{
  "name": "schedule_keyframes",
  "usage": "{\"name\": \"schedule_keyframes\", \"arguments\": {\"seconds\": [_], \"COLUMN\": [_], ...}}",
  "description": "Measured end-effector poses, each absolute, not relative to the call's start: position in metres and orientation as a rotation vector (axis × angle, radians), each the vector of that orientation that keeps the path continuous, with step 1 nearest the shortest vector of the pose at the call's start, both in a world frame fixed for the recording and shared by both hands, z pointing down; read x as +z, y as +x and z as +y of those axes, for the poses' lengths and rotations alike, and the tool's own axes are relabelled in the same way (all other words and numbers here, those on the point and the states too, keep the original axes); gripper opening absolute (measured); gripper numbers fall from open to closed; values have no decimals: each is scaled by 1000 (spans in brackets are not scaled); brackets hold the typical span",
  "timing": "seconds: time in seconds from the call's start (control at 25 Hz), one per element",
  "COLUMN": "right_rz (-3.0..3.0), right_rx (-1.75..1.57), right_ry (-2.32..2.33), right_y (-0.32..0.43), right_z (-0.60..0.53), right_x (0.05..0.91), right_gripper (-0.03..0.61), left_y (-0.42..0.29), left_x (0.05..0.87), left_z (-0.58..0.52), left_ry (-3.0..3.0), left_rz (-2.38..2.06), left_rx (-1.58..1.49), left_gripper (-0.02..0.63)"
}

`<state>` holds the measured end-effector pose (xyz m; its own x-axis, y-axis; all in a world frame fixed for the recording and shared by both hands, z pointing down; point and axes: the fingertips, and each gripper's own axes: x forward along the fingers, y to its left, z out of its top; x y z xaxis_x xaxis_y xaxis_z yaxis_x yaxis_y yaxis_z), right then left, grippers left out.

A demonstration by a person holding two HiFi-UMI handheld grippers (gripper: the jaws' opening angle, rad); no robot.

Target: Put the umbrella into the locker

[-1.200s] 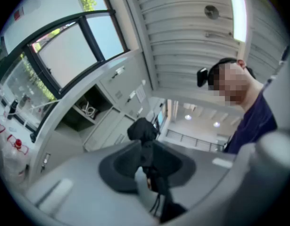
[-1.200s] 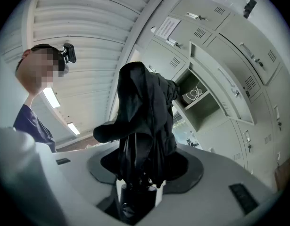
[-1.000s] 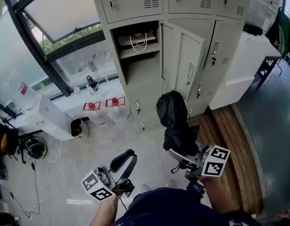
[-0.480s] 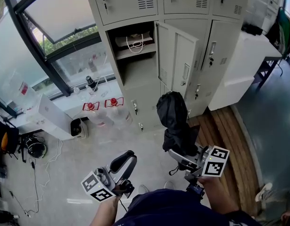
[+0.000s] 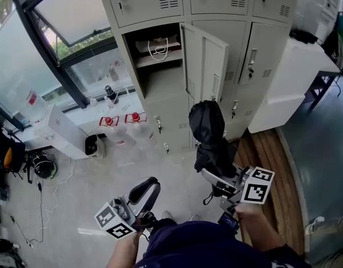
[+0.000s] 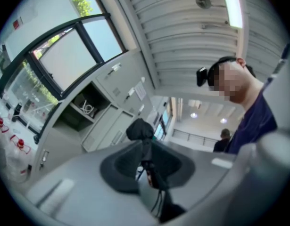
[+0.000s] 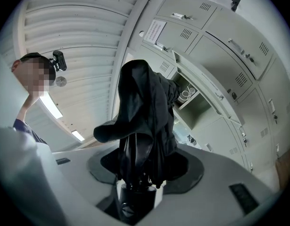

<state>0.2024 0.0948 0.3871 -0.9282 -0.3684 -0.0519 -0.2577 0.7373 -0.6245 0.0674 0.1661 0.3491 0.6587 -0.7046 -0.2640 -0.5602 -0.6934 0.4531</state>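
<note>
Right gripper (image 7: 137,185) jaws were clamped on the lower end of the folded black umbrella (image 7: 145,117), which stood upright above them. Left gripper (image 6: 145,169) jaws were together, holding nothing. Beyond both, the locker (image 5: 160,85) stood with its door (image 5: 203,66) open, well apart from the umbrella.

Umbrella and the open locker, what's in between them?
Nothing. The head view shows only bare floor between the umbrella, gripped in the right gripper, and the open locker.
</note>
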Motion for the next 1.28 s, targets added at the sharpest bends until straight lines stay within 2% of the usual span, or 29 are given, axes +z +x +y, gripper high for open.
{"name": "schedule_keyframes", "arguments": {"seconds": [0.48,0.92,1.28], "right_rz": [2815,2779,2871], "right_rx": [-942,-908,-811], "right_ry": [-530,-691,-1018], "right_y": [146,50,-5], "right_z": [11,-143,-244], "right_x": [381,358,350], "right_gripper": [213,213,213], "left_y": [27,-78,-145], "left_x": [360,365,371], "left_z": [97,-18,-81], "left_ry": [2532,2549,2548], "left_rz": [-999,-912,-795], "left_rx": [-643,-624,-640], "left_gripper": [61,61,61]}}
